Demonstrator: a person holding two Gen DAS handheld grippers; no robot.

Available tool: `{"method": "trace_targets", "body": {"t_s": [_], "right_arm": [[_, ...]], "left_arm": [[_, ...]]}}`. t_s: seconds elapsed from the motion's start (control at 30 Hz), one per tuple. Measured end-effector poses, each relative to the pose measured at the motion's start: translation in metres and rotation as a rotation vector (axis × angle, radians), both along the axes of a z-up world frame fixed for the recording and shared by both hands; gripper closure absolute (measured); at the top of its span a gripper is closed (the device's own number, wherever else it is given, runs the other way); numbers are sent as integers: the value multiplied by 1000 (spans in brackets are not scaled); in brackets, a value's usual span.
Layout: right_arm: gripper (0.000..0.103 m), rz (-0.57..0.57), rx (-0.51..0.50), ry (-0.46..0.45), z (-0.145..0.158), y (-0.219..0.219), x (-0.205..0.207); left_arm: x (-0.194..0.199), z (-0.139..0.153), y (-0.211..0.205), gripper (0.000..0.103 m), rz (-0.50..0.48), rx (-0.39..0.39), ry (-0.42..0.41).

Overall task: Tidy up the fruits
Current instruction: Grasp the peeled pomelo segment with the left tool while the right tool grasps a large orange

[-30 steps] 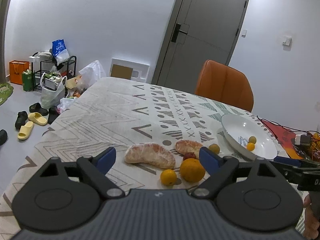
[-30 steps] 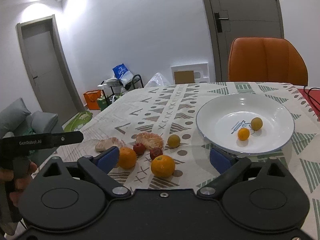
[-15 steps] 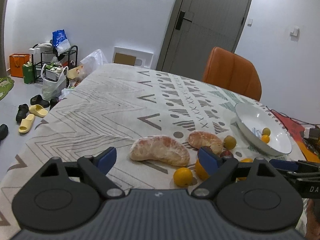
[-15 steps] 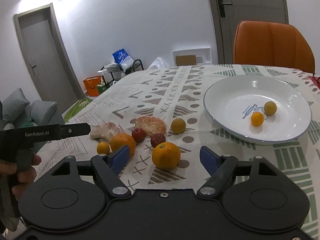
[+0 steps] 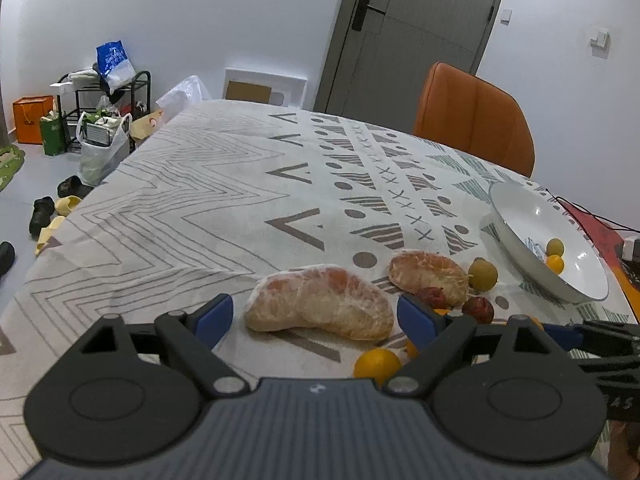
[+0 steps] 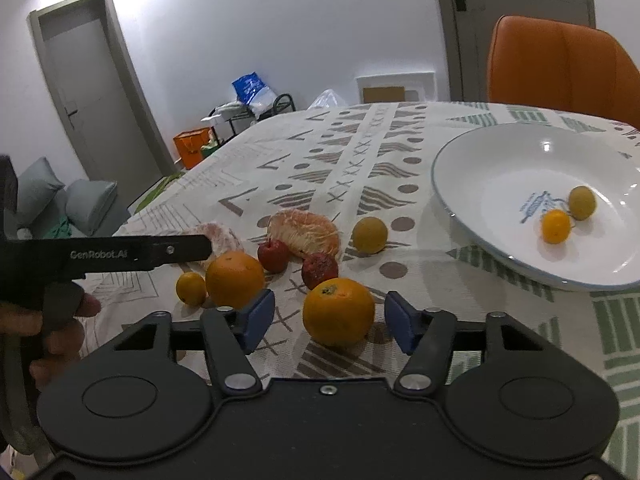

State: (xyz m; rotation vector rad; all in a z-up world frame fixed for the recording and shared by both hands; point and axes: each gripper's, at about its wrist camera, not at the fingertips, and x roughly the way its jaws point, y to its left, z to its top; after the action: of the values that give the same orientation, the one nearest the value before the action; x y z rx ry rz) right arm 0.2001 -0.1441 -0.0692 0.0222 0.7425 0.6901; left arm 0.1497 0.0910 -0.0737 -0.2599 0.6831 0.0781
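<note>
Altogether the patterned-cloth table (image 6: 400,152) carries two large round oranges, one (image 6: 338,311) nearest the near edge and one (image 6: 235,279) to its left, two peeled pale pomelo segments (image 5: 320,304) (image 5: 428,274), two small dark-red fruits (image 6: 319,269) (image 6: 273,255), one small orange kumquat (image 6: 191,288) and one yellow-green round fruit (image 6: 369,234). A white shallow ceramic plate (image 6: 460,184) near the right edge holds two more small fruits, one orange (image 6: 556,225) and one yellow-green (image 6: 582,202). Most of the cloth toward the far edge and the left side lies bare, giving wide room, while the fruits crowd together near the near edge. On the right gripper (image 6: 328,322) the blue-padded jaws are closing with the nearer large orange between them, gaps showing on both sides. On the left gripper (image 5: 316,316) the fingers are spread wide around the bigger pomelo segment, not touching it; its black body (image 6: 120,254) reaches over the fruit cluster from the left. An orange upholstered chair (image 6: 560,64) stands behind the far edge.
</note>
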Motion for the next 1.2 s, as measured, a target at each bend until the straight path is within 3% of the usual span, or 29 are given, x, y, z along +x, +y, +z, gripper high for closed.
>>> {"method": "trace_targets", "body": {"t_s": [0.17, 0.4, 0.77, 1.2], "right_arm": [[66, 7, 3, -14, -3, -1, 3], [67, 7, 14, -20, 0, -11, 2], [67, -11, 62, -14, 1, -23, 3], [67, -44, 97, -48, 9, -40, -1]], "left_arm": [[9, 0, -7, 14, -9, 19, 21], [23, -3, -19, 14, -11, 105, 70], [41, 0, -21, 14, 12, 148, 169], [21, 23, -32, 19, 24, 169, 83]]}}
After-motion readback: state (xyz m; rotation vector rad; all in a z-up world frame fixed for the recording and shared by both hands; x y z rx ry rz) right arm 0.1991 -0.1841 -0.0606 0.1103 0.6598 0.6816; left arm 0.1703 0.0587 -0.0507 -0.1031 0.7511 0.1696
